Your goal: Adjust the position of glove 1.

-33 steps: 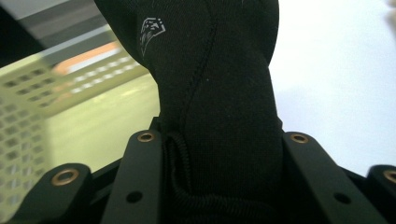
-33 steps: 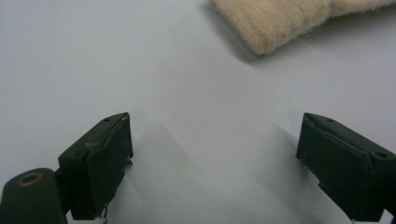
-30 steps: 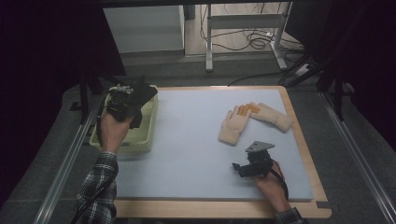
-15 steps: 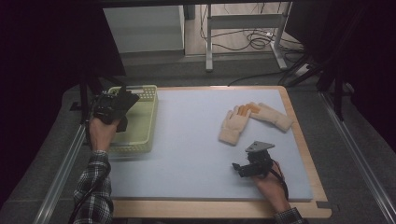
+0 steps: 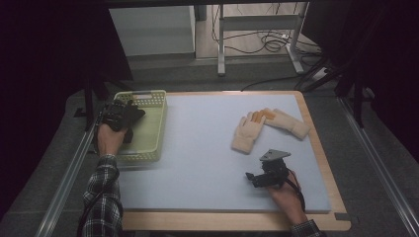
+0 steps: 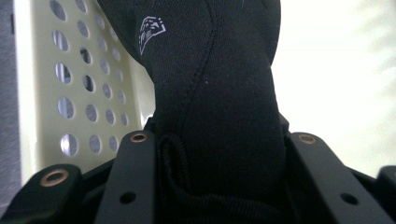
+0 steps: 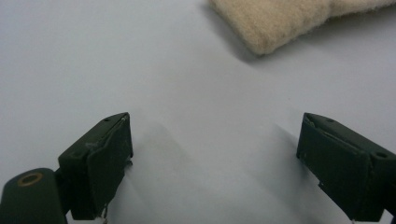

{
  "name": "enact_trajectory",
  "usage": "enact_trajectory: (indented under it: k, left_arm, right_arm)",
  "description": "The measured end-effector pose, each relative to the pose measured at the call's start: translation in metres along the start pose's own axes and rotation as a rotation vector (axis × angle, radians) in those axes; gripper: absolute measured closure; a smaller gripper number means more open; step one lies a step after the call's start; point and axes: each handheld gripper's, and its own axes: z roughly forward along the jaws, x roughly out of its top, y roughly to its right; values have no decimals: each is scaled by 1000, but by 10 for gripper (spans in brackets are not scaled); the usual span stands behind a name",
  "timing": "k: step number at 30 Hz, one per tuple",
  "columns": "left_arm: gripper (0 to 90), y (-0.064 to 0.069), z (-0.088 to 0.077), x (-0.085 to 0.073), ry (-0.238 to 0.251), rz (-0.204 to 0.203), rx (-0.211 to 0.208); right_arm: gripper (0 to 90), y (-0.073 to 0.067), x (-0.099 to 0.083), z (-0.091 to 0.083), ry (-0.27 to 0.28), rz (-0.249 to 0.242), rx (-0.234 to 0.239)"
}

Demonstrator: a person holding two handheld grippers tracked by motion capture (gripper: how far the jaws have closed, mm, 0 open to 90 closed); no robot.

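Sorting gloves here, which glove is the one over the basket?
The black glove, clamped in the left gripper over the yellow basket; both beige gloves lie on the mat.

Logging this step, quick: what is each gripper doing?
Left gripper: shut on black glove, jaws just easing open.
Right gripper: open, holding nothing.

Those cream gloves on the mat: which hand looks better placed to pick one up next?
The right. Its right gripper rests on the mat with jaws open, close to the cream gloves. The left gripper is across the table over the yellow basket, with a black glove between its jaws.
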Motion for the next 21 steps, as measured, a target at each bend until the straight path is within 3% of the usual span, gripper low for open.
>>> enact_trajectory:
  k: [2,4,5,6,7,11,12,15,17,21]
  left_arm:
    - [587,-1,4,0,-24,3,14]
    - [436,-2,9,-1,-46,4,22]
    - [436,-2,9,-2,-51,14,22]
    - [315,2,10,-2,-51,43,39]
    - [242,2,10,-2,-51,43,39]
    - [176,3,8,-3,-69,54,14]
    - [154,2,5,-3,-61,33,-7]
    - [104,0,0,-3,-44,24,-11]
    - [83,-3,-9,-4,-7,-1,-52]
    - [56,-4,-18,-6,16,7,-59]
  right_arm:
    - [102,0,0,0,0,-1,0]
    - [102,0,0,0,0,-1,0]
    - [102,0,0,0,0,-1,0]
    - [102,0,0,0,0,-1,0]
    - [102,0,0,0,0,-1,0]
    - [102,0,0,0,0,-1,-1]
    - [102,0,0,0,0,-1,0]
    - [102,0,0,0,0,-1,0]
    - [102,0,0,0,0,-1,-1]
    - [102,0,0,0,0,-1,-1]
